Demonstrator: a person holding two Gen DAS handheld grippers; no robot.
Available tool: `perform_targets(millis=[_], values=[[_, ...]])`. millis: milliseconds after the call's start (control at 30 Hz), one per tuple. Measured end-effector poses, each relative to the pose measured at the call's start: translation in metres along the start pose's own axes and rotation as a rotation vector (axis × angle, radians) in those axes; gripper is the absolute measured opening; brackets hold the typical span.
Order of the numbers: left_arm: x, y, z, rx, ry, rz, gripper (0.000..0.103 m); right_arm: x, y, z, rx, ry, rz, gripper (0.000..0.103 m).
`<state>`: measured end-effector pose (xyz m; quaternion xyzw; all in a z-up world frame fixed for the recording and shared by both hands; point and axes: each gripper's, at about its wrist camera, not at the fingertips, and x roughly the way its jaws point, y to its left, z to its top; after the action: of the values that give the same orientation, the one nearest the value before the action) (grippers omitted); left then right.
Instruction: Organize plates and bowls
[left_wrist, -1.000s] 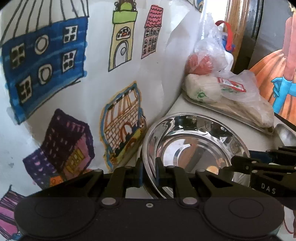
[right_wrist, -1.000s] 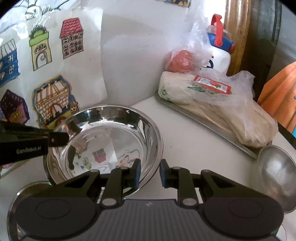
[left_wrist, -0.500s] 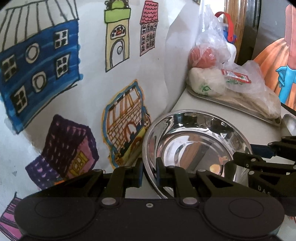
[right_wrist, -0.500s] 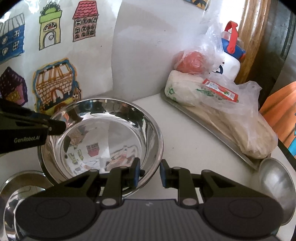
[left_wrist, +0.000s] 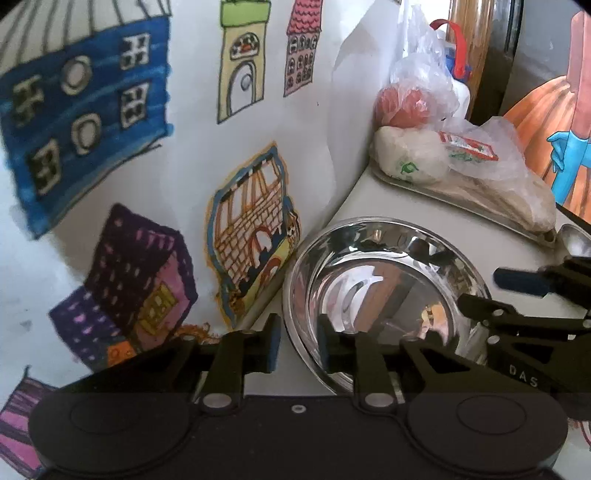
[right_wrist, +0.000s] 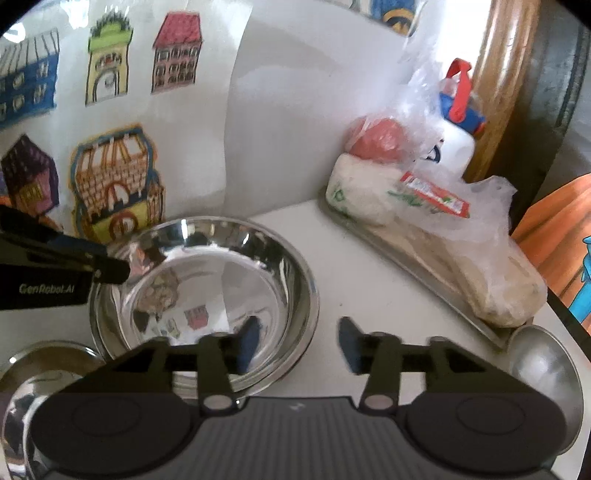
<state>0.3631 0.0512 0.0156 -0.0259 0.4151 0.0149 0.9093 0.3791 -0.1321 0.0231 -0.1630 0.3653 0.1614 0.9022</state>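
The white counter (right_wrist: 373, 266) carries everything, and the large steel bowl (right_wrist: 221, 280) serves as landmark. It is a wide, shallow, mirror-bright basin with a rolled rim, standing upright on the counter just in front of the paper backdrop of drawn houses (left_wrist: 155, 155); its polished inside reflects those drawings and the tools above it.

Behind and to the right of the bowl, well apart from it, a long metal tray (right_wrist: 417, 273) lies along the counter's back edge, loaded with clear plastic bags of food (right_wrist: 436, 221); a white bottle with a blue and red cap (right_wrist: 456, 129) stands beyond them. To the right of the bowl, at the tray's near end, sits a smaller dull steel bowl (right_wrist: 543, 369). To the bowl's lower left, another shiny steel dish (right_wrist: 40, 373) shows partly at the picture's edge.

The left gripper (left_wrist: 297, 341) points downward at the bowl's left rim. Its jaws have just been opening: they straddle the rim with a narrow gap on either side, one pad outside, one inside, neither pressing the metal.

The right gripper (right_wrist: 297, 341) also angles down, at the bowl's right rim. Its jaws have just been opening and stand spread wide, blurred with motion; the left finger (right_wrist: 247, 343) hangs over the bowl's inside and the right one over bare counter, the rim loose between them.
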Motion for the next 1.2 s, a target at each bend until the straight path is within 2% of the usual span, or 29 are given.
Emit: perform_targets(millis=[33, 133, 267, 500, 633, 867, 1200], values=[[-0.003, 0.001, -0.001, -0.005, -0.006, -0.005, 0.030, -0.003, -0.002, 0.000, 0.015, -0.010, 0.002, 0.060], [-0.013, 0.005, -0.004, -0.032, -0.015, -0.039, 0.042, -0.019, -0.007, -0.002, 0.063, -0.048, 0.010, 0.073], [-0.039, 0.003, -0.014, -0.021, -0.064, -0.065, 0.066, -0.053, -0.015, -0.009, 0.101, -0.119, 0.007, 0.087], [-0.097, 0.005, -0.036, -0.007, -0.151, -0.107, 0.085, -0.110, -0.021, -0.024, 0.135, -0.218, -0.017, 0.101], [-0.119, 0.014, -0.056, 0.005, -0.173, -0.108, 0.089, -0.132, -0.014, -0.036, 0.130, -0.234, 0.000, 0.103], [-0.138, 0.031, -0.092, 0.018, -0.197, -0.107, 0.098, -0.155, 0.022, -0.070, 0.091, -0.241, 0.039, 0.103], [-0.125, 0.043, -0.122, 0.026, -0.146, -0.152, 0.102, -0.134, 0.047, -0.117, 0.206, -0.113, 0.116, 0.103]])
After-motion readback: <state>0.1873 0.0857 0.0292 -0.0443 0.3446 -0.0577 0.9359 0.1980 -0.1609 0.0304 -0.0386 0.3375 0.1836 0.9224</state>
